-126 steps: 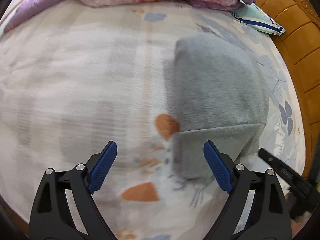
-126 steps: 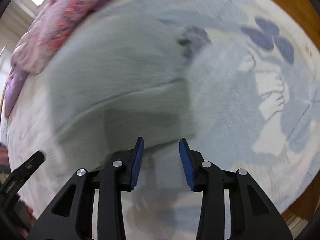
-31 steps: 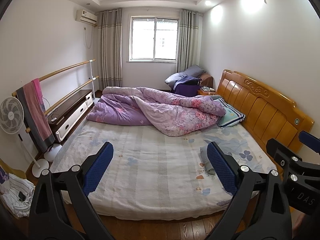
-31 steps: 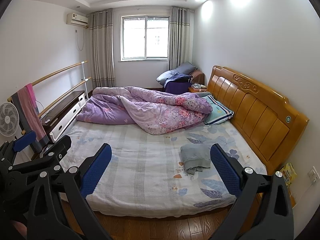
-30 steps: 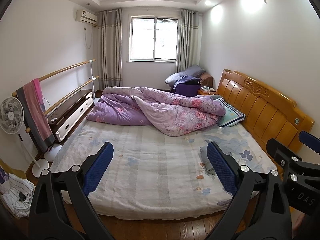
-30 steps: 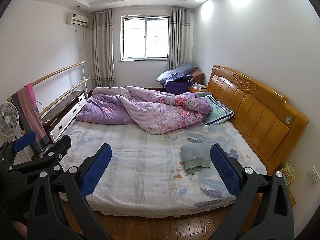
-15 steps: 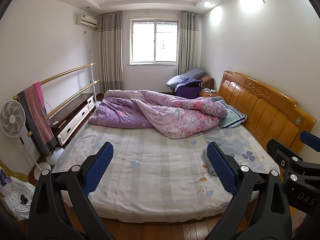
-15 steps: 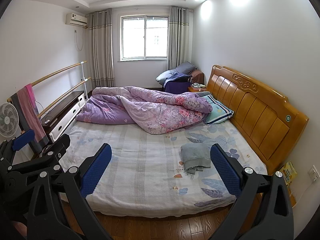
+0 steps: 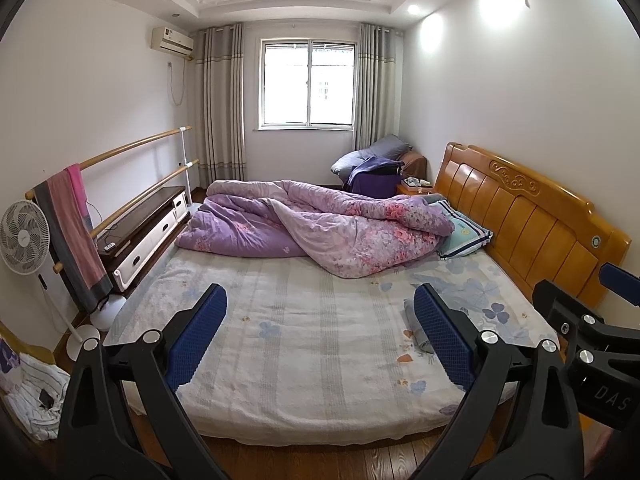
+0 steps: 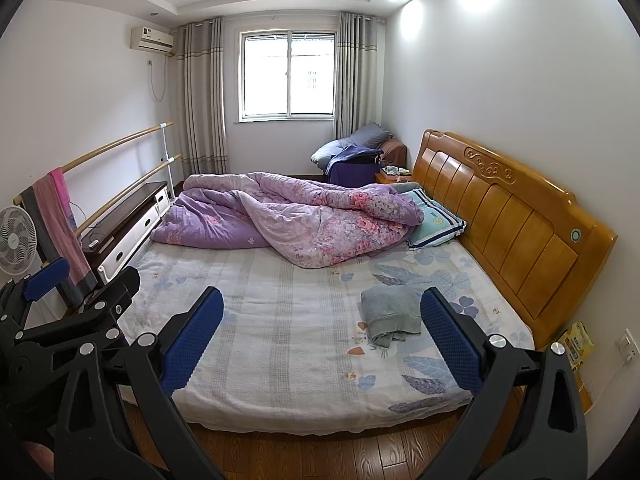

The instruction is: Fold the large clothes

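- The left gripper (image 9: 316, 336) and the right gripper (image 10: 320, 340) hang over the foot edge of the bed (image 10: 280, 360), jaws spread wide, gripping nothing.
- The folded grey garment (image 10: 390, 314) lies on the sheet near the headboard-side edge, toward the bed's near right corner.
- A purple quilt (image 10: 300, 220) is heaped along the far edge, with a pillow (image 10: 436, 222) beside it against the wooden headboard (image 10: 512, 216).
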Demonstrator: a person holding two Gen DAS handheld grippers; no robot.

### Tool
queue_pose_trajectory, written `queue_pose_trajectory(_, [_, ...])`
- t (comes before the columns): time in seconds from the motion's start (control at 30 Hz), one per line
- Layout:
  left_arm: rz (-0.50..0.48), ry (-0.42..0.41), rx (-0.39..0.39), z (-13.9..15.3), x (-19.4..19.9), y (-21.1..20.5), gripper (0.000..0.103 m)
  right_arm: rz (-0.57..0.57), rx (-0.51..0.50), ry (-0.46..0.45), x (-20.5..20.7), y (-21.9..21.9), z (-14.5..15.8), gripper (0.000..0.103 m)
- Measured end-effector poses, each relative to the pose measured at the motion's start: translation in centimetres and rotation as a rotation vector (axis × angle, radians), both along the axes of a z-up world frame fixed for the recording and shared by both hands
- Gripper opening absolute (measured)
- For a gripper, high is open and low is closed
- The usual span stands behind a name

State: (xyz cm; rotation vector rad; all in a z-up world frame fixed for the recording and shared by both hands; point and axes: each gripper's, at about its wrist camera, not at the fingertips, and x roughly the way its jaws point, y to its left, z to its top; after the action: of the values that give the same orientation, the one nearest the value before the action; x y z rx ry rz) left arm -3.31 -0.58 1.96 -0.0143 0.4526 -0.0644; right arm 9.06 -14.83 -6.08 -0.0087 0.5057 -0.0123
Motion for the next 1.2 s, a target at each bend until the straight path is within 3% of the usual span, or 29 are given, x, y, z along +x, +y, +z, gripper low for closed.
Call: queue_pose_trajectory(1.2, [-0.001,0.008,-0.008,-0.70,-0.07,-0.36,0.095,-0.004,0.007,0.005,-0.38,0.39,-0.11,0.095])
